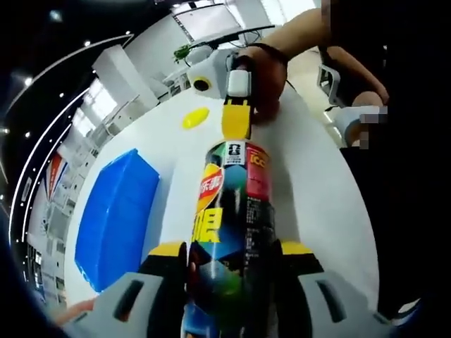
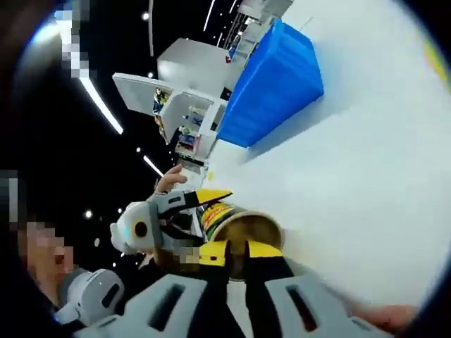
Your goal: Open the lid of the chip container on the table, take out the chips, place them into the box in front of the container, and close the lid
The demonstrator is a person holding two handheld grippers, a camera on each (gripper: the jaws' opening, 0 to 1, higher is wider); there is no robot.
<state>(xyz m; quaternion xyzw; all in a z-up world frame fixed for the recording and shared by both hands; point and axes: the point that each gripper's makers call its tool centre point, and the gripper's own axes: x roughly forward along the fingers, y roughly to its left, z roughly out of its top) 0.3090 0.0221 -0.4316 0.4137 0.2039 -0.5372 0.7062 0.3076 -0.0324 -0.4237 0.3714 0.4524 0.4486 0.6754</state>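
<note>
1. gripping the chip can around its body, the left claw has its yellow-tipped jaws pressed against both sides of the tube; the can runs straight out from between the jaws over the white table.
2. right claw sits at the can's far end. in the right gripper view its jaws look nearly together at the rim of the open mouth; i cannot tell whether they are pinching anything.
3. the mouth looks open, no lid on it. a small yellow disc lies on the table beyond the can, left of the right claw as the left gripper view has it; probably the lid, not certain.
4. handling, my judgement: thin cardboard tube, light, glossy wrap so likely slippery; it would dent under a hard squeeze. a hold at mid-body, as now, seems soundest. chips inside would be brittle and best lifted gently as a stack, edge-on.
5. contents: the inside of the can reads brownish in the right gripper view; individual chips too blurred to make out.
6. blue box stands to the left of the left claw, near the can but not touching. its inside is hidden in both views.
</note>
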